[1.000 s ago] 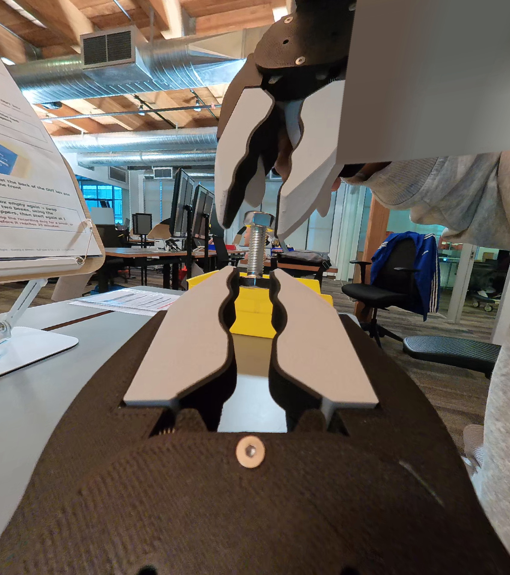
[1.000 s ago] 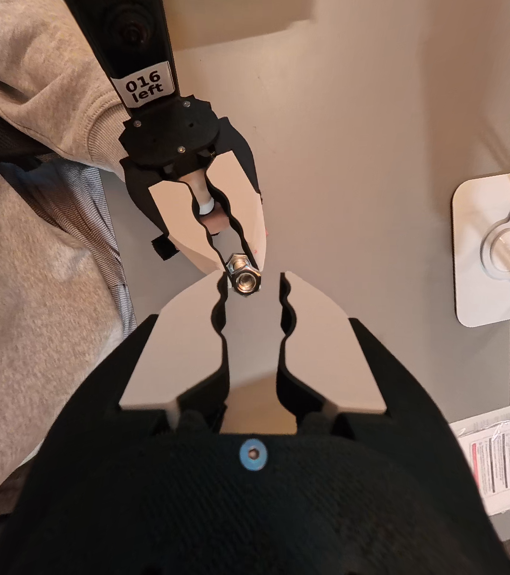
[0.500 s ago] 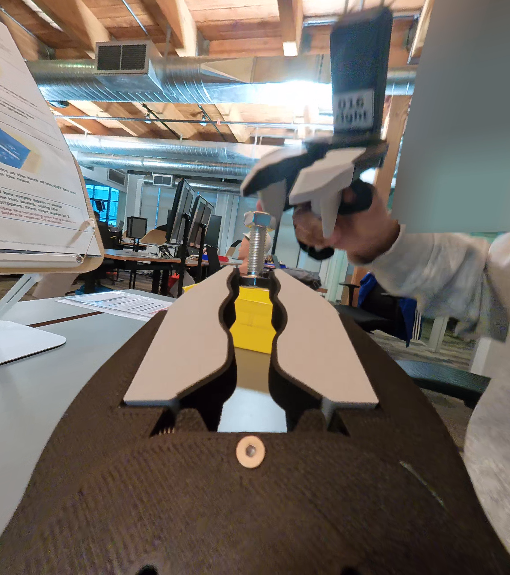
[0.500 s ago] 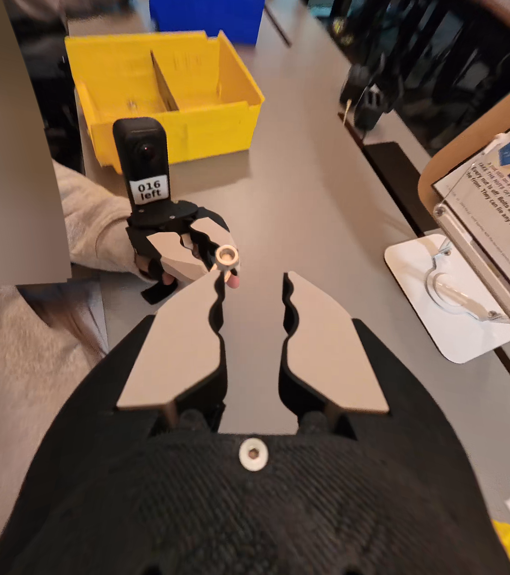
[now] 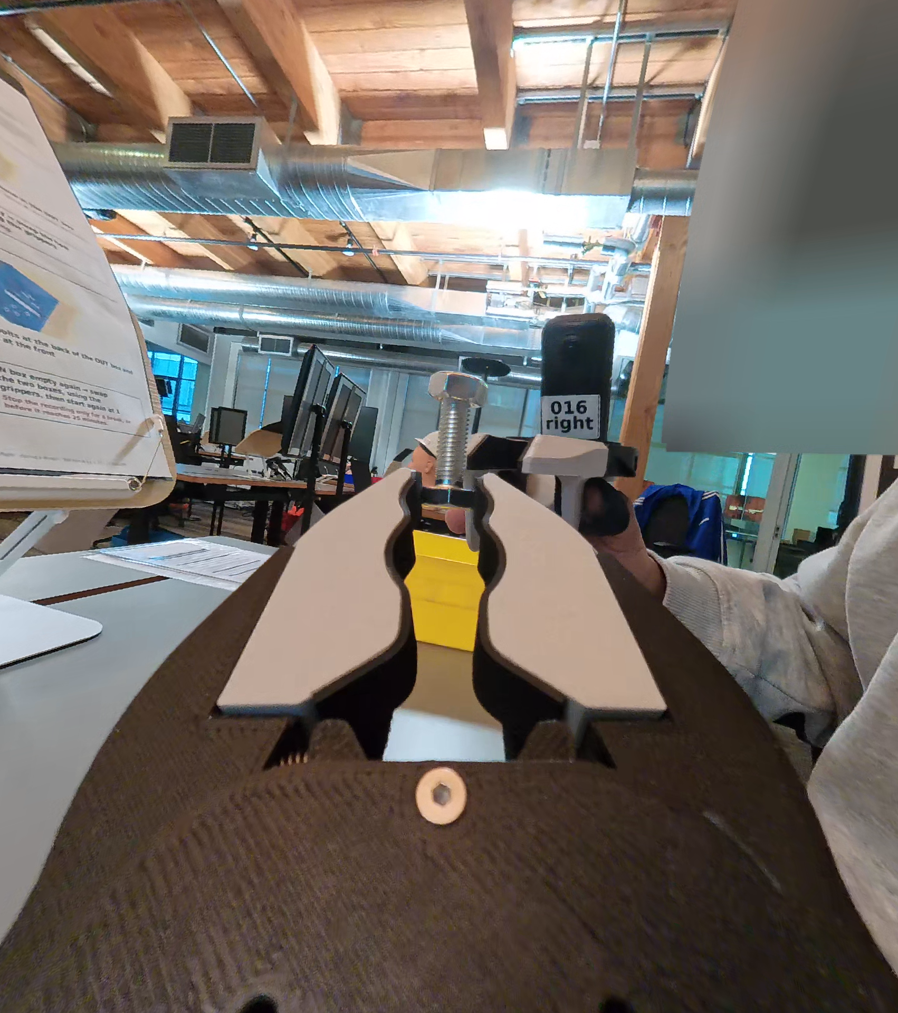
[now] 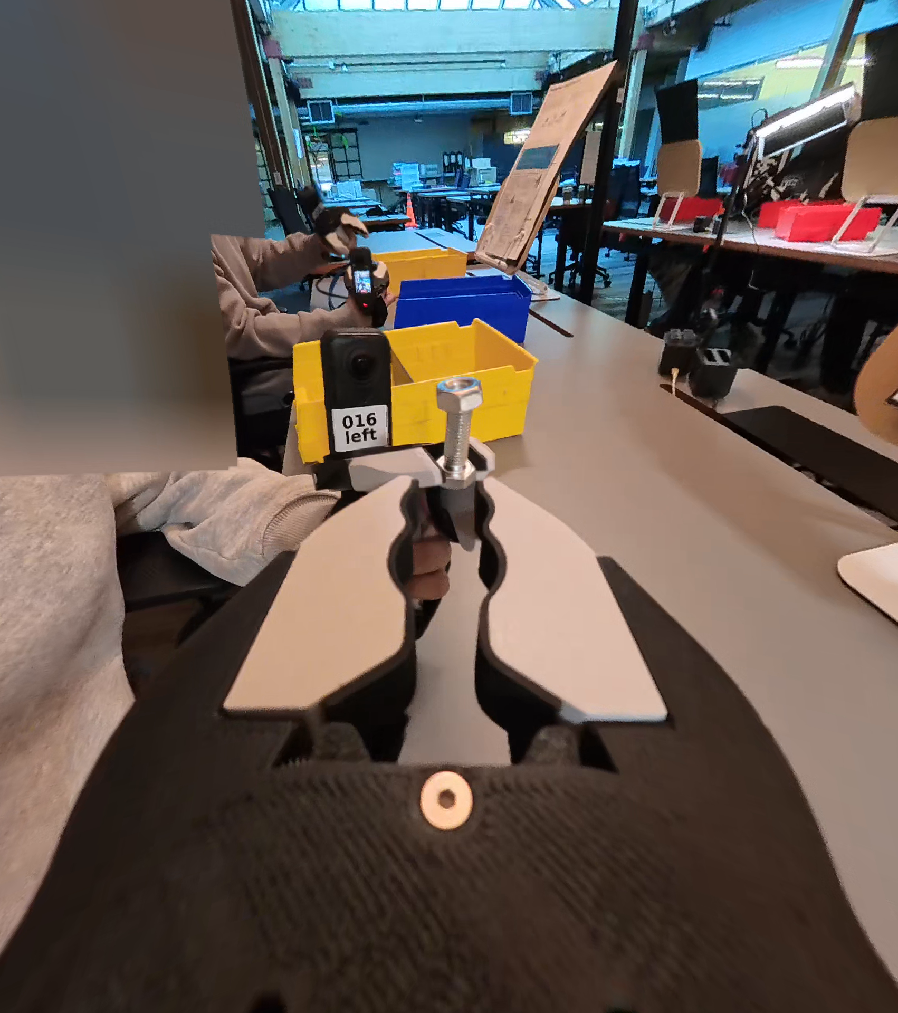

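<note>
- The left gripper (image 5: 447, 488), with pale flat wavy-edged fingers on a ribbed black printed body, pinches the hexagonal steel nut (image 5: 448, 495) at its tips; the jaws are nearly together around it.
- A shiny threaded steel bolt with a hexagonal head (image 5: 455, 425) stands upright out of that nut, head uppermost.
- The right gripper (image 6: 444, 493) is spread, its fingertips on either side of the nut (image 6: 458, 476); whether they touch it I cannot tell.
- The left wrist view shows the right gripper (image 5: 545, 466) edge-on, just beside the bolt, with a black camera block above it, and a hand in a grey fleece sleeve (image 5: 765, 619).
- Only the right wrist view shows the whole yellow plastic bin with a divider (image 6: 490, 383) on the smooth grey table (image 6: 655, 548), and a blue plastic bin (image 6: 463, 307) behind it.
- Only the left wrist view shows the white printed sheet on a tilted board stand (image 5: 24, 329) and the timber ceiling with ribbed metal ducts (image 5: 271, 192).
</note>
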Demonstrator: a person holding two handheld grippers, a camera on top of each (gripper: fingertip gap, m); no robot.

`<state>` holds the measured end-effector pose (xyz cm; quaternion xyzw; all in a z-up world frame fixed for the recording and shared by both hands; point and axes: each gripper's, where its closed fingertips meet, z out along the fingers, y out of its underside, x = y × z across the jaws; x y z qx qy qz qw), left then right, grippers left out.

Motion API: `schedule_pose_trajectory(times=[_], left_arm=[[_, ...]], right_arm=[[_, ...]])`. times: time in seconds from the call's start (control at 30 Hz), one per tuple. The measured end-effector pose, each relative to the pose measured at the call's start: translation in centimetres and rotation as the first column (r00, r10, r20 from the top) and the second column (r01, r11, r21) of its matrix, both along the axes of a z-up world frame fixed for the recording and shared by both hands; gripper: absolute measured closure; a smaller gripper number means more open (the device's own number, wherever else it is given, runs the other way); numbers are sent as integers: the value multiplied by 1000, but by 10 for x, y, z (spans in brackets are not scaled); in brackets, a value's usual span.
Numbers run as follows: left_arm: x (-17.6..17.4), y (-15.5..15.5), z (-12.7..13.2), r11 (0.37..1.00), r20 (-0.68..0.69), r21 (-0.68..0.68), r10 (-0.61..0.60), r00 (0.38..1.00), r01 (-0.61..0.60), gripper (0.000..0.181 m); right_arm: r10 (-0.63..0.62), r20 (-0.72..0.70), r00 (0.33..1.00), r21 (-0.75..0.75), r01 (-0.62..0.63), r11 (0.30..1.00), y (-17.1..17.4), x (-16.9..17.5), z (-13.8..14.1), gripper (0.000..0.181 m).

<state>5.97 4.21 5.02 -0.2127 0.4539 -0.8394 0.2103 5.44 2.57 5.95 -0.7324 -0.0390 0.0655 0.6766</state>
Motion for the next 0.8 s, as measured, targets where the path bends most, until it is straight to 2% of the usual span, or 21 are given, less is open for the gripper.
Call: schedule_pose_trajectory(times=[0.1,0.27,0.8], left_arm=[[-2,-4,-2,1000,-2,3,-21,1000,21,163],[-7,-10,-1,998,6,-6,-70,998,70,163],[-9,-11,-1,994,-8,-28,-107,994,106,163]], right_arm=[[-14,41,999,10,14,1000,3,-1,1,163],[-2,27,1000,33,1,999,5,-2,4,164],[38,44,998,49,-41,998,15,-6,7,161]])
